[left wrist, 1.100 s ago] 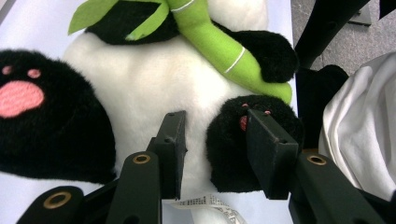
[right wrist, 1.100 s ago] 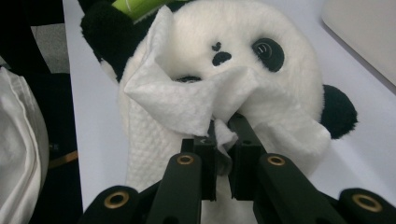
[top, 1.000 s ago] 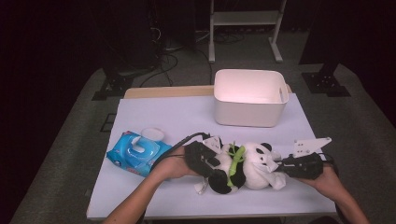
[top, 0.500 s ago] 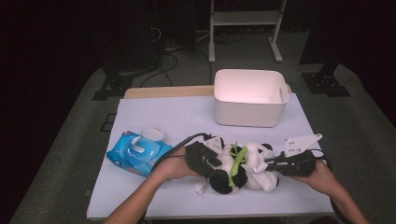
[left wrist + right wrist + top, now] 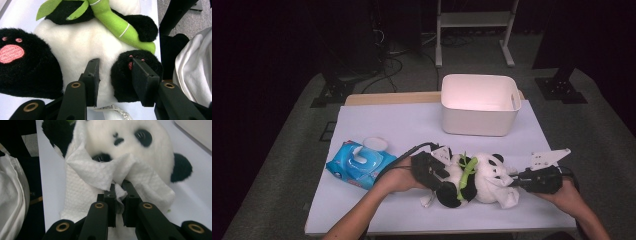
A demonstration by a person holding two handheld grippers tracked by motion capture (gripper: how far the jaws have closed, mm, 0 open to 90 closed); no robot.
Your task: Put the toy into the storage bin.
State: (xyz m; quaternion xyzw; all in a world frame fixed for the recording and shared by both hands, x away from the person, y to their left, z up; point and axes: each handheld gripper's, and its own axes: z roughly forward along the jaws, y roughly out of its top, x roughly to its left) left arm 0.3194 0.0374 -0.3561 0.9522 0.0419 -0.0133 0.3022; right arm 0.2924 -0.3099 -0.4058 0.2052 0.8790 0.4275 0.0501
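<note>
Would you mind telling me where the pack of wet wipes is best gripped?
Grip the wet wipes pack across its soft long edges, coming straight down from above: it lies flat, its round lid flipped open at the far side. Keep the tool away from that lid, I'd say.

Dark room, surroundings beyond table mostly black. Table with white top, pale wooden strip along far edge. Floor grey carpet, lit around table only. White metal stand behind table, two legs and crossbar, feet on carpet. Black cables tangled on floor beyond far left corner. Black base feet at left and right of table. Light falls from above, bright on tabletop. No walls or windows discernible.
</note>
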